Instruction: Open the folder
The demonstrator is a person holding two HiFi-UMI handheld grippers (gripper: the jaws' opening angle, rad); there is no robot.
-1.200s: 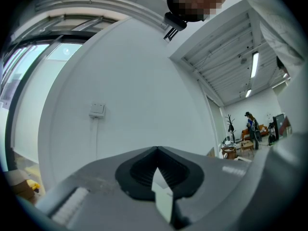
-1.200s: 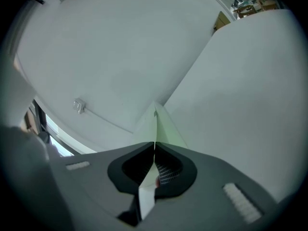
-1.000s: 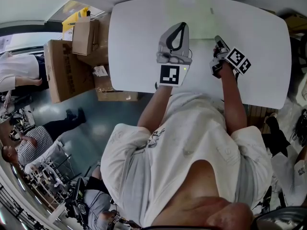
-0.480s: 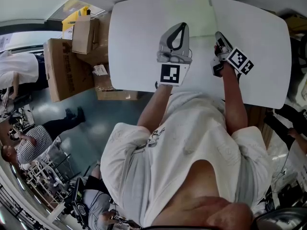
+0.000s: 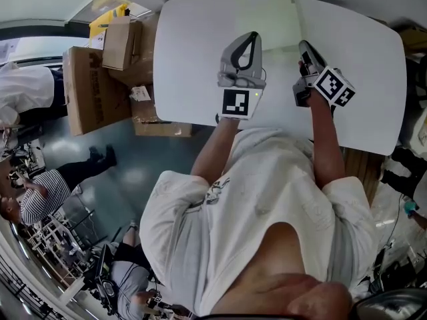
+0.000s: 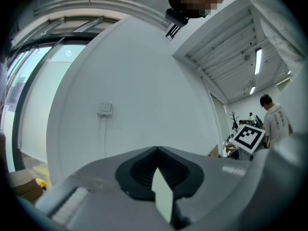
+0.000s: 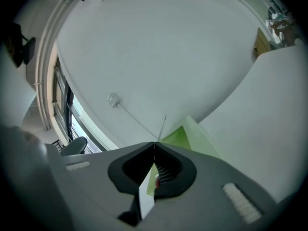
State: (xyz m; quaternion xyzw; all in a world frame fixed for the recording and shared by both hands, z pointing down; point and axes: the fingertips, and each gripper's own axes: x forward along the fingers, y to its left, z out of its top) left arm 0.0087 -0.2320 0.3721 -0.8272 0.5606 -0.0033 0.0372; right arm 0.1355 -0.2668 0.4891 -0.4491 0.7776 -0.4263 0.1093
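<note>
Folder [image 5: 263, 12], one, pale green, thin and flat, rectangular. It lies at the middle of the far edge of the white table [image 5: 193, 65], with its long axis running from the near side to the far side, away from the person, and its far end cut off by the frame. The cover is plain with one slightly paler patch; any print is too faint to read. In the right gripper view the folder [image 7: 195, 134] shows as a pale surface with a brighter green wedge beside it. The right gripper [image 5: 303, 45] is clamped on the folder's right-hand edge, green sheet pinched between its jaws [image 7: 155, 143]. The left gripper [image 5: 252, 35], at the folder's near edge, has its jaws pressed together with nothing between them [image 6: 156, 148]. Each gripper's cube bears black-and-white square markers. Cardboard boxes [image 5: 100, 85] stand on the floor off the table's left edge; their labels are illegible.
</note>
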